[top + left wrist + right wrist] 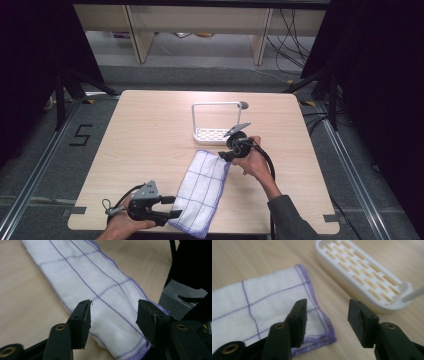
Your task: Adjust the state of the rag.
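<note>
A white cloth (202,192) with a purple grid and purple hem lies folded into a long strip on the wooden table (150,130), running from the middle to the front edge. My left gripper (175,207) sits at the front left beside the cloth's near end, open. In the left gripper view the cloth (100,285) lies under and between the spread jaws of the left gripper (113,312), untouched by the pads. My right gripper (222,156) hovers at the cloth's far corner, open. The right gripper view has the right gripper (327,312) standing over the cloth's hemmed corner (262,305).
A white slotted drainer tray (197,136) with a tall wire handle stands just behind the right gripper, its rim (322,257) close to the cloth's corner. The cloth's near end overhangs the table's front edge. Dark curtains and cables surround the table.
</note>
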{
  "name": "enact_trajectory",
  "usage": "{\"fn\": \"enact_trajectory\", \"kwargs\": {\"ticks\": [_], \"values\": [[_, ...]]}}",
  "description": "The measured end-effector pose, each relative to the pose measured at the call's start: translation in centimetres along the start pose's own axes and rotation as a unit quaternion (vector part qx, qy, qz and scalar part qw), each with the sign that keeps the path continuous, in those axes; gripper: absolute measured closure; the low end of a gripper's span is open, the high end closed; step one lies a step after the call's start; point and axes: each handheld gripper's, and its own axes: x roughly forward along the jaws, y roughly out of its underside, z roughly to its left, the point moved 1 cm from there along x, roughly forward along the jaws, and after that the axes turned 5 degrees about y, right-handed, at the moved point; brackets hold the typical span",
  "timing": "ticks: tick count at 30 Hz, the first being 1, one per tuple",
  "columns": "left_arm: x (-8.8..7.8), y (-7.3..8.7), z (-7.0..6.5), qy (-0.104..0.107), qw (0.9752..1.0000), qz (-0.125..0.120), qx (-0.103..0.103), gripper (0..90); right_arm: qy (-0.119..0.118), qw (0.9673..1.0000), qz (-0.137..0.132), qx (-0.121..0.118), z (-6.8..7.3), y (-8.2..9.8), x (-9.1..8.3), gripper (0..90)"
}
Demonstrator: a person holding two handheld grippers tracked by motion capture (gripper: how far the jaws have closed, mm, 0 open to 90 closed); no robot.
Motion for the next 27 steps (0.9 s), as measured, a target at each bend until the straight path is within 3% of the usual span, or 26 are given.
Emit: {"fn": "enact_trajectory", "kwargs": {"ticks": [1, 2, 4, 5, 6, 7, 8, 9, 11, 12, 13, 15, 17, 19, 22, 27], "values": [[0.0, -0.5, 0.5, -0.009, 0.9999, -0.005, 0.003, 39.7, 0.017, 0.9993, -0.007, 0.033, -0.2, 0.3, -0.8, 41.0], [0.1, -1.1, 0.9, -0.021, 0.9997, -0.012, -0.010, 39.7, 0.017, 0.9993, -0.007, 0.033, -0.2, 0.3, -0.8, 41.0], [0.8, -2.5, 2.7, -0.035, 0.9993, -0.010, -0.003, 37.9, 0.027, 0.9975, -0.019, 0.062, -0.2, 1.0, -1.0, 39.4], [1.2, -3.1, 3.4, -0.050, 0.9987, -0.007, -0.004, 37.2, 0.028, 0.9970, -0.011, 0.072, -0.1, 1.7, -0.8, 38.6], [1.7, -3.5, 3.9, -0.053, 0.9985, -0.010, -0.009, 37.2, 0.028, 0.9970, -0.011, 0.072, -0.1, 1.7, -0.8, 38.6], [2.9, -4.7, 5.5, -0.065, 0.9978, 0.001, -0.008, 36.5, 0.033, 0.9969, 0.002, 0.071, -0.1, 2.2, -0.3, 39.6], [2.9, -4.7, 5.5, -0.065, 0.9978, 0.001, -0.008, 36.1, 0.033, 0.9969, 0.002, 0.071, -0.1, 2.2, -0.3, 39.6], [4.1, -5.6, 6.8, -0.080, 0.9967, 0.001, -0.013, 35.6, 0.034, 0.9970, 0.012, 0.068, -0.1, 2.5, 0.2, 42.5], [5.2, -6.3, 8.0, -0.081, 0.9964, 0.016, -0.019, 34.7, 0.037, 0.9970, 0.013, 0.067, -0.1, 2.6, 0.4, 43.7], [5.2, -6.3, 8.0, -0.081, 0.9964, 0.016, -0.019, 34.1, 0.037, 0.9970, 0.013, 0.067, -0.1, 2.6, 0.4, 43.7], [6.1, -6.9, 9.3, -0.091, 0.9955, 0.021, -0.020, 34.0, 0.037, 0.9971, 0.017, 0.064, 0.1, 2.6, 1.0, 45.2], [6.7, -7.2, 10.1, -0.088, 0.9953, 0.034, -0.022, 33.9, 0.037, 0.9972, 0.015, 0.063, 0.1, 2.7, 1.3, 45.3], [7.4, -7.6, 10.9, -0.102, 0.9938, 0.038, -0.024, 33.3, 0.035, 0.9970, 0.035, 0.060, 0.1, 2.8, 1.6, 45.2], [8.3, -7.9, 11.8, -0.097, 0.9939, 0.041, -0.033, 33.3, 0.034, 0.9955, 0.043, 0.077, 0.1, 3.1, 2.0, 42.9], [8.7, -8.1, 12.1, -0.101, 0.9934, 0.044, -0.032, 33.3, 0.046, 0.9953, 0.037, 0.076, 0.1, 3.1, 2.1, 42.5], [9.7, -8.9, 12.8, -0.103, 0.9937, 0.037, -0.027, 33.1, 0.032, 0.9955, 0.028, 0.085, 0.0, 2.9, 1.9, 42.3]]}}
